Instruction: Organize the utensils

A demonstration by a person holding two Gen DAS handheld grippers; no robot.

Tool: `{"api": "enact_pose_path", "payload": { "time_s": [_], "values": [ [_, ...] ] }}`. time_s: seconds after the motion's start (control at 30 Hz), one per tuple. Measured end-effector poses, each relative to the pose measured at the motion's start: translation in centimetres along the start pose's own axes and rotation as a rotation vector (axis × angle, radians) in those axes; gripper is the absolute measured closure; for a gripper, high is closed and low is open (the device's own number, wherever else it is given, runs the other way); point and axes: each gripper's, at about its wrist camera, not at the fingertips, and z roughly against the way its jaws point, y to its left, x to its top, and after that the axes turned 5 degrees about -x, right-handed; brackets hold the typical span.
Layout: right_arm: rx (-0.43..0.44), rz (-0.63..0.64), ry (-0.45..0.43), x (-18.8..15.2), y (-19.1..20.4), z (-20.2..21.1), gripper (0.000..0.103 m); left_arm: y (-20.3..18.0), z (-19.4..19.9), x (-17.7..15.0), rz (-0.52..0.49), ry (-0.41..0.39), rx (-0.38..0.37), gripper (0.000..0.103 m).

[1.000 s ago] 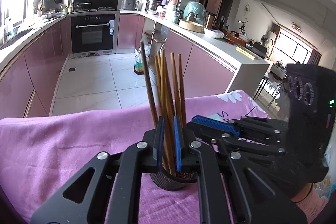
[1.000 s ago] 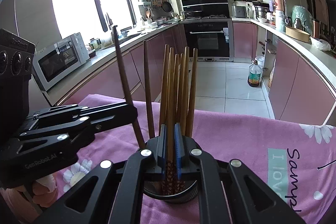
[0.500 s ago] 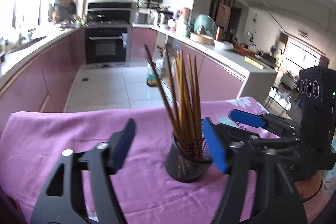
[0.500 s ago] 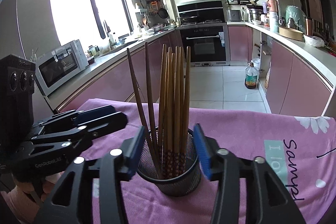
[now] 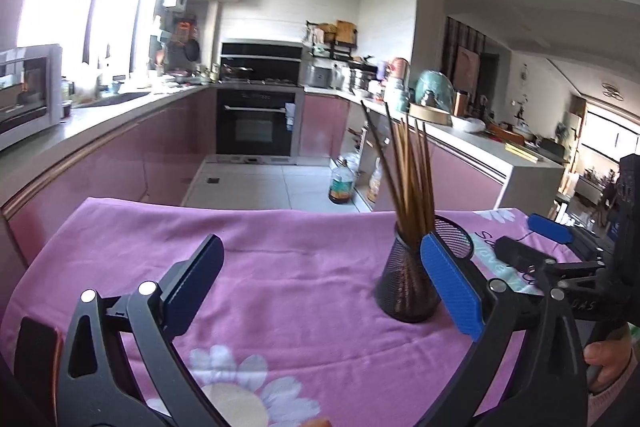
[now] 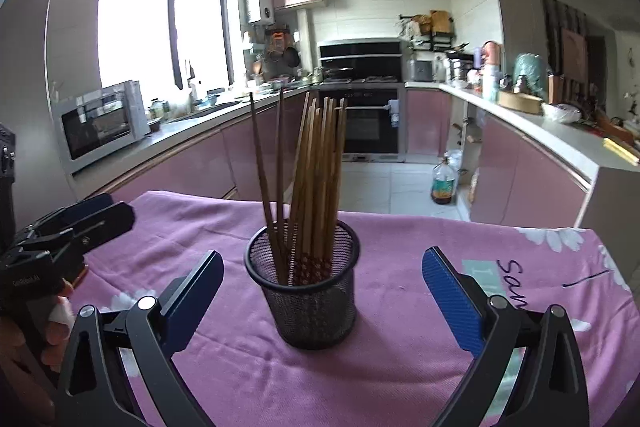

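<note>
Mesh holder (image 5: 404,291) partly hidden behind the left gripper's blue pad (image 5: 450,289), chopstick (image 6: 316,163) lower ends blurred inside the mesh, cloth lettering (image 6: 514,287) cut off behind the right gripper's finger

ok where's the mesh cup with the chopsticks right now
The mesh cup stands upright on the pink cloth, centred in the right wrist view ahead of the right gripper, whose jaws are opening with nothing between them.

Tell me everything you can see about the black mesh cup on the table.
The mesh cup is round, of black wire mesh as it looks, with a solid rim. It stands upright on the pink cloth. Brown chopsticks stand in it, leaning against the rim. No tongs touch it.
</note>
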Motion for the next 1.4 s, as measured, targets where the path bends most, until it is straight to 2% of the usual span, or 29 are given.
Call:
{"api": "enact_pose_path", "payload": {
  "time_s": [0.3, 0.43, 0.83, 1.4],
  "values": [
    [-0.041, -0.022, -0.067, -1.6, -0.1, 1.9, 0.007, -0.2, 1.8, -1.9, -0.008, -0.083, 0.081, 0.006],
    [-0.068, -0.013, -0.113, -2.4, 0.7, 3.1, 0.007, -0.2, 1.9, -2.3, -0.005, -0.085, 0.097, 0.006],
    [-0.103, -0.004, -0.187, -2.9, 1.7, 4.7, 0.007, -0.4, 2.7, -2.7, -0.011, -0.112, 0.11, 0.006],
    [-0.107, -0.001, -0.21, -2.8, 2.5, 4.9, 0.007, -0.7, 3.3, -2.9, -0.012, -0.134, 0.12, 0.006]
  ]
}}
